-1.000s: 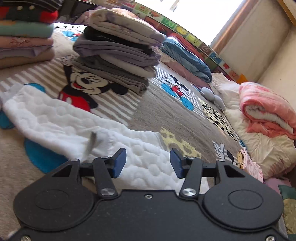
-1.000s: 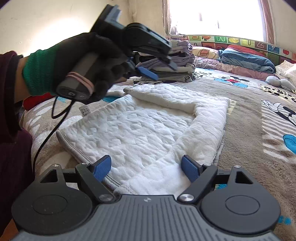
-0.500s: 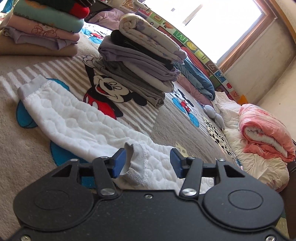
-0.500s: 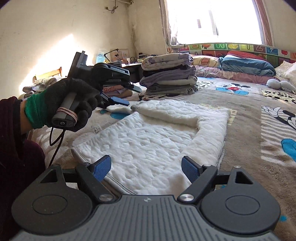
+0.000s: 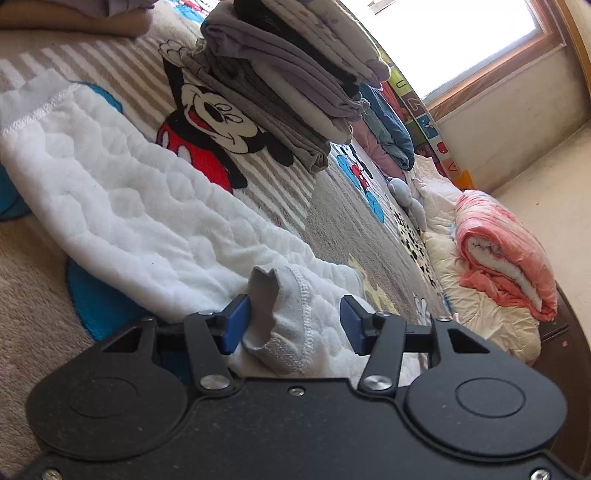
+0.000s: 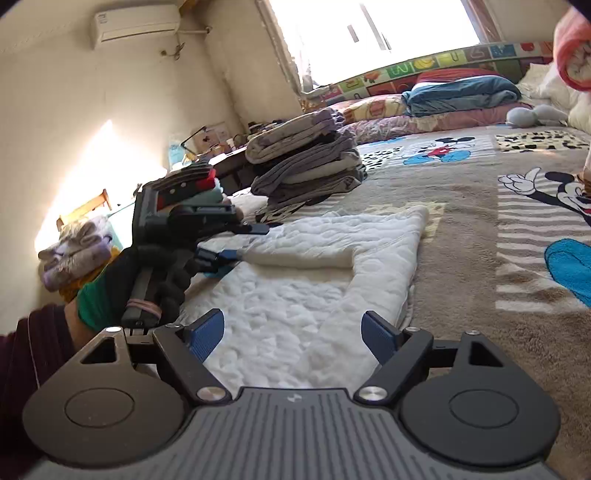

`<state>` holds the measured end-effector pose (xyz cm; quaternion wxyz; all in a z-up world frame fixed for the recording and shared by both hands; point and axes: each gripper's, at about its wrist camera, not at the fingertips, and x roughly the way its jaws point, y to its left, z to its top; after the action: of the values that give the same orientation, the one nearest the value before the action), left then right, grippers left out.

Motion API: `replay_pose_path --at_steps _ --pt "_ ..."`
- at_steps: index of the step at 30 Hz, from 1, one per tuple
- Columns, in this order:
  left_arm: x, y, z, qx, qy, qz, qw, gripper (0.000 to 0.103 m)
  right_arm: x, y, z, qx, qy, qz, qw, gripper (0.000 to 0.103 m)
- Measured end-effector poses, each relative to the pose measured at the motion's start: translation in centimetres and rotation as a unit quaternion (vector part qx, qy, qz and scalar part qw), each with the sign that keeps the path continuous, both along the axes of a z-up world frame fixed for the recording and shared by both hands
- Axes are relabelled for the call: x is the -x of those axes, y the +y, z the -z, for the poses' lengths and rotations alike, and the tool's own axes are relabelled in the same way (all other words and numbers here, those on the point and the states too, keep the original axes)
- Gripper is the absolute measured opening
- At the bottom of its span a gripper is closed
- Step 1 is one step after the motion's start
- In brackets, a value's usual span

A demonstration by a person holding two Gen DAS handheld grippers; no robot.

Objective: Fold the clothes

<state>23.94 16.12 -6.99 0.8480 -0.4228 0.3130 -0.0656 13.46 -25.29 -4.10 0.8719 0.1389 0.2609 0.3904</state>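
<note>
White quilted garment lies on bed, one sleeve folded across. My left gripper fingers gape around its hem, unclamped; right gripper wide, empty. Next: pinch hem.

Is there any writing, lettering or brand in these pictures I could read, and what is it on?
"A": on an orange tile of the alphabet panel along the wall, seen tilted.
"Z" or "2", I cannot tell which: on a tile of the same panel, further along.
Other tiles of that panel: too blurred to read.
Air conditioner: its small mark is too small to read.
Cartoon-mouse blanket: pictures only, no words.
</note>
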Motion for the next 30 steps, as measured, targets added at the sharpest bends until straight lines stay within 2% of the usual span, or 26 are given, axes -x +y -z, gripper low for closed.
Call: replay_pose_path --at_steps 2,4,7,10,12,13,14,15,17,20,24,27,30 --pt "0.0 0.7 0.0 0.027 0.002 0.003 0.9996 0.052 -2.5 -0.3 -0.2 -0.03 0.02 0.005 0.999 0.08" --pt "0.0 0.9 -0.5 0.028 -0.009 0.011 0.9995 0.052 -4.9 -0.7 -0.5 -0.06 0.041 0.009 0.997 0.08" --pt "-0.3 0.3 -1.2 -0.001 -0.019 0.024 0.9995 0.052 -8.6 -0.5 -0.4 -0.114 0.068 -0.004 0.991 0.081" --pt "-0.8 -0.8 -1.0 -0.054 -0.002 0.028 0.9981 0.049 -12.0 -0.2 0.5 -0.138 0.092 -0.009 0.986 0.083" --pt "-0.9 -1.3 -1.1 -0.075 -0.007 0.034 0.9966 0.047 -13.9 -0.3 1.8 -0.154 0.12 -0.002 0.981 0.083" --pt "-0.8 -1.5 -1.2 -0.087 -0.011 0.038 0.9954 0.04 -14.7 -0.4 2.6 -0.166 0.137 0.001 0.977 0.084" --pt "-0.7 -1.9 -1.4 -0.105 -0.017 0.045 0.9933 0.017 -15.4 -0.5 3.4 -0.18 0.155 0.005 0.971 0.084" --pt "-0.5 -2.3 -1.8 -0.118 -0.027 0.053 0.9912 0.01 -16.1 -0.7 4.3 -0.194 0.173 0.009 0.966 0.084" --pt "0.1 -3.2 -3.1 -0.136 -0.069 0.071 0.9857 0.006 -17.1 -0.9 5.6 -0.229 0.198 0.008 0.953 0.084" --pt "1.6 -5.7 -5.8 -0.17 -0.151 0.115 0.967 0.004 -17.3 -1.5 6.5 -0.266 0.216 0.009 0.94 0.085" --pt "3.6 -9.8 -8.5 -0.203 -0.239 0.182 0.9318 0.003 -17.4 -1.7 6.6 -0.283 0.221 0.008 0.933 0.09" --pt "4.8 -13.0 -8.4 -0.226 -0.265 0.23 0.9086 0.002 -17.7 -1.9 7.0 -0.303 0.227 0.012 0.926 0.091" --pt "6.1 -16.3 -8.3 -0.249 -0.289 0.278 0.8816 0.002 -18.5 -2.5 7.8 -0.342 0.237 0.023 0.909 0.091"
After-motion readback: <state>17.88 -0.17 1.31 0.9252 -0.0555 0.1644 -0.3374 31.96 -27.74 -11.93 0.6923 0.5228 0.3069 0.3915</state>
